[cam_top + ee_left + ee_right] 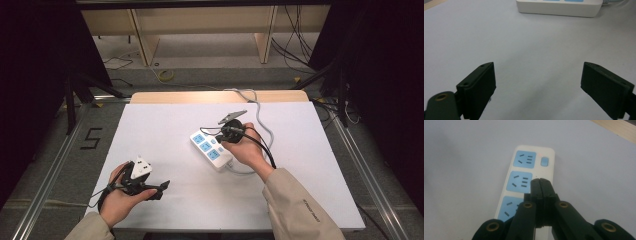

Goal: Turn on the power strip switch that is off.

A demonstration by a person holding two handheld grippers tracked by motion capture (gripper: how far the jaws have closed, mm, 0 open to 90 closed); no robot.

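A power strip (211, 148) lies near the table's (165, 120) centre, its cord (260, 112) running off toward twelve o'clock, the right gripper (224, 136) over it and the left gripper (159, 189) well apart at eight o'clock

Lab: aluminium rig frame (47, 175), floor cables (292, 45)

Table (165, 195): white top, wooden strip showing along the 12 o'clock edge. One white power strip (211, 149) lies flat on it, a little toward 1 o'clock of centre, long axis running roughly 10 to 4 o'clock. Three blue socket faces up, blue switch (544, 161) at one end. Its grey cord (260, 117) loops on the surface from the 4 o'clock end and leaves over the 12 o'clock edge.
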